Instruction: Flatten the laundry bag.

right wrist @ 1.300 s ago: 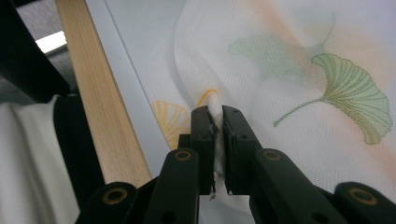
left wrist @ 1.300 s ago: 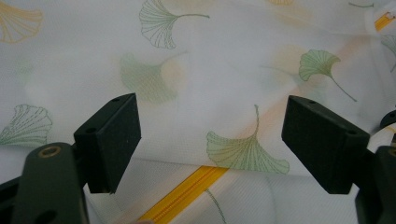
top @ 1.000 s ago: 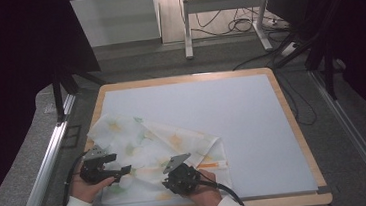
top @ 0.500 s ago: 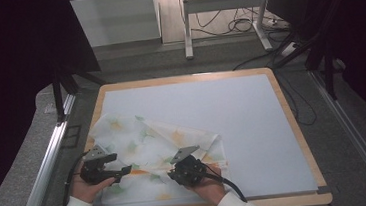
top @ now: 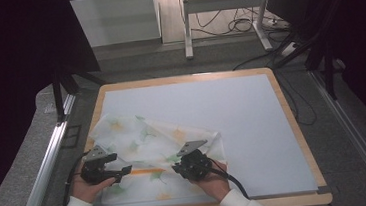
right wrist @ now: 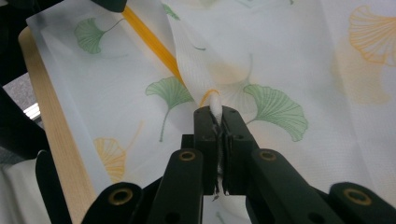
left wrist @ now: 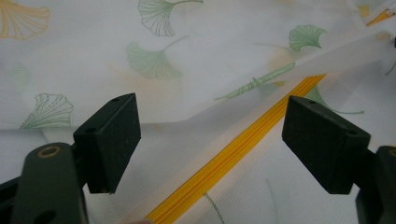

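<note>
White mesh cloth (top: pixel 150 151) printed with green and orange ginkgo leaves lies rumpled at the near left of the pale blue table (top: pixel 253 122), a yellow zipper (left wrist: pixel 243 147) running through it. The right gripper (top: pixel 180 167) has its jaws pressed together on a pinched fold of the fabric, lifting it slightly. The left gripper (top: pixel 125 169) hangs just above the cloth, jaws spread wide and holding nothing, the zipper lying between them. A wooden rim (top: pixel 295 123) frames the table.

no readable text, labels, brands, numbers or signs anywhere
</note>
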`<state>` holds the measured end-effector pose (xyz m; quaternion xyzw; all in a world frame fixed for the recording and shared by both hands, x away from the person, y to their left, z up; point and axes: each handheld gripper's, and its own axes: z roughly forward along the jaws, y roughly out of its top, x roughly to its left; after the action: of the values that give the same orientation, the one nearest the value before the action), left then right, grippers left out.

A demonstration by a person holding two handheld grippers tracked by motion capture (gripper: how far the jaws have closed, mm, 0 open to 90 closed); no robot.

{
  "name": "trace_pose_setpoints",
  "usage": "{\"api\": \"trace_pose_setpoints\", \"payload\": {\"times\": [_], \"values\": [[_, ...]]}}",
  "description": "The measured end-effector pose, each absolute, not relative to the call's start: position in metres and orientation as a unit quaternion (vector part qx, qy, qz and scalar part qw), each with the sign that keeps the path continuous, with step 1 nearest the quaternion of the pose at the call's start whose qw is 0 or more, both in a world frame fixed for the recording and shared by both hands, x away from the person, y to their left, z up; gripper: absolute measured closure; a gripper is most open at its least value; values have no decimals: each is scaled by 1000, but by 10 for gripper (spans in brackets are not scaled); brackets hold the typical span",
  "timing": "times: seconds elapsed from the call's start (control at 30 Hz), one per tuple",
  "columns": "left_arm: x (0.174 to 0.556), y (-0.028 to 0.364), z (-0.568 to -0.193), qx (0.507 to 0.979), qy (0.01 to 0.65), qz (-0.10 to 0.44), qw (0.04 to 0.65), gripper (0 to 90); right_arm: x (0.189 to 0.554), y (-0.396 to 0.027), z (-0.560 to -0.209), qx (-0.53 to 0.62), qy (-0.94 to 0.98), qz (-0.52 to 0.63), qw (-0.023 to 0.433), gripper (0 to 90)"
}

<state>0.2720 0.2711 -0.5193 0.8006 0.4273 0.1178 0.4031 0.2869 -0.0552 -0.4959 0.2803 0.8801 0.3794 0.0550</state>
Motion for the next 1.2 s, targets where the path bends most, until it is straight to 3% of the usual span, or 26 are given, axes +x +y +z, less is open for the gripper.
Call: {"api": "trace_pose_setpoints", "payload": {"times": [1.2], "values": [[273,269,-521,805,425,118,396,189,305,-88,-475,314,851,412,87,853]]}}
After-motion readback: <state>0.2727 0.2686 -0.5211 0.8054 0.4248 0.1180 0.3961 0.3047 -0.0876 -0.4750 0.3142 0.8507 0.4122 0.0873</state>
